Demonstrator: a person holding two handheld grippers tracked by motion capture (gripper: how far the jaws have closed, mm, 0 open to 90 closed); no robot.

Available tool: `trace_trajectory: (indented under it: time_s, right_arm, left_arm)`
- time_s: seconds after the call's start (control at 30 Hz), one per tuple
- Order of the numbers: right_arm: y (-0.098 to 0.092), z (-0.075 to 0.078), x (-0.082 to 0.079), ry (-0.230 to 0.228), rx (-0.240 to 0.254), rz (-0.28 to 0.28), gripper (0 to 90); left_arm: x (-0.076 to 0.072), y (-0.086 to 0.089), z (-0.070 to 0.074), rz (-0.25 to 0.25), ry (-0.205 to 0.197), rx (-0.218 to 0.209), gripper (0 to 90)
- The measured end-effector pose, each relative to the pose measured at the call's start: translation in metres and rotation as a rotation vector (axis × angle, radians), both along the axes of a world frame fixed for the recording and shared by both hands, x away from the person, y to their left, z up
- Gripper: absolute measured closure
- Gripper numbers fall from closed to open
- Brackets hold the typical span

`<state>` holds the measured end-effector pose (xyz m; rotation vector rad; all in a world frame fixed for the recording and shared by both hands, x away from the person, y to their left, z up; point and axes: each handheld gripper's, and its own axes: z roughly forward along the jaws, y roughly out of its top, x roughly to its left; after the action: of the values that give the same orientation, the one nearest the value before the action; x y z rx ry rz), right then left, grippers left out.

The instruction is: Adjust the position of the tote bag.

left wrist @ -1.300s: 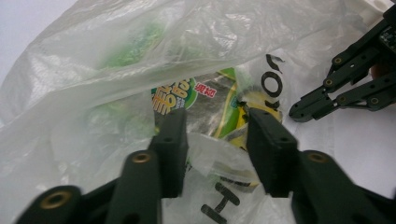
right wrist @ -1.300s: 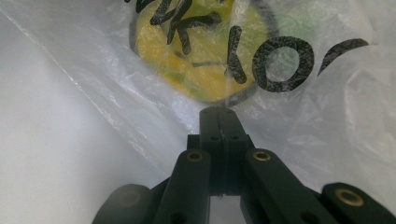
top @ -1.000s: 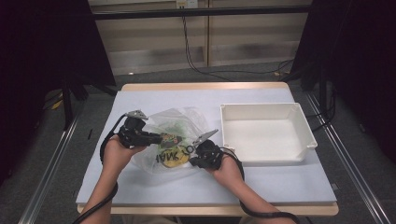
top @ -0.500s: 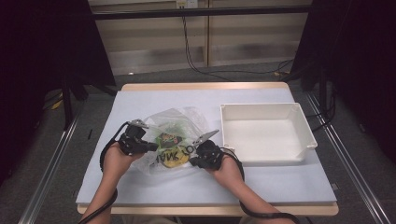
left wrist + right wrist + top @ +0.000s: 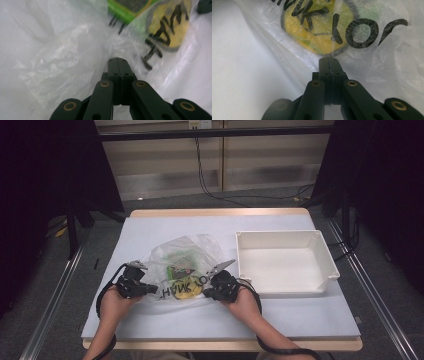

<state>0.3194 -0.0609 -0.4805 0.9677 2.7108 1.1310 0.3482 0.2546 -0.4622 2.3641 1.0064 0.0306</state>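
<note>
1. Nearest the person, the left gripper (image 5: 150,289) and the right gripper (image 5: 206,292) sit low over the table (image 5: 280,320), one at each near corner of the plastic bag (image 5: 182,265), tips turned inward toward each other.

2. In the left gripper view the two black jaws stand pressed flat together with crinkled film bunched at their tips. They look pinched on the bag's edge, though the film is too thin to see between the pads.

3. The right gripper view reads the same way: jaws fully together, their tips (image 5: 329,61) buried in a fold of the bag just below the printed lettering (image 5: 352,30).

4. Just ahead of both sets of fingers lies the yellow round item (image 5: 319,32) inside the bag, closer to the right fingers than to the left ones. The green packet (image 5: 127,10) lies a little farther on, ahead and to the side of the left fingers.

5. The bag's bulk spreads away from the fingers toward the far side of the table. Its near edge runs from one gripper to the other, so that span is the axis any lift or pull turns on.

6. Beyond the right fingers, off to their outer side, stands the empty white tray (image 5: 320,275), apart from the bag. The right hand (image 5: 245,302) is much the nearer to it, so I judge a move toward the tray would be led from that side.
</note>
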Motion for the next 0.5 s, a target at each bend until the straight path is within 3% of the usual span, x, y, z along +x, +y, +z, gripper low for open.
trace_trajectory:
  time_s: [0.13,0.23,0.37,0.43,0.5]
  right_arm:
    - [0.000,-0.001,0.000,0.000,0.005,-0.006,90.0]
    - [0.000,0.000,0.000,0.004,0.001,-0.006,90.0]
    - [0.002,0.002,0.000,0.008,-0.021,-0.007,89.6]
    - [0.003,0.003,0.001,0.022,-0.020,-0.014,86.1]
    - [0.005,0.006,0.000,0.022,-0.023,-0.015,82.0]
  left_arm:
    - [-0.003,0.008,-0.001,0.019,0.000,-0.012,90.0]
    - [-0.004,0.009,0.000,0.001,0.004,-0.002,90.0]
    - [-0.004,0.006,0.004,0.001,-0.007,-0.041,90.0]
    - [-0.002,0.005,0.008,-0.014,-0.010,-0.044,90.0]
    - [-0.003,0.003,0.010,-0.006,-0.015,-0.078,90.0]
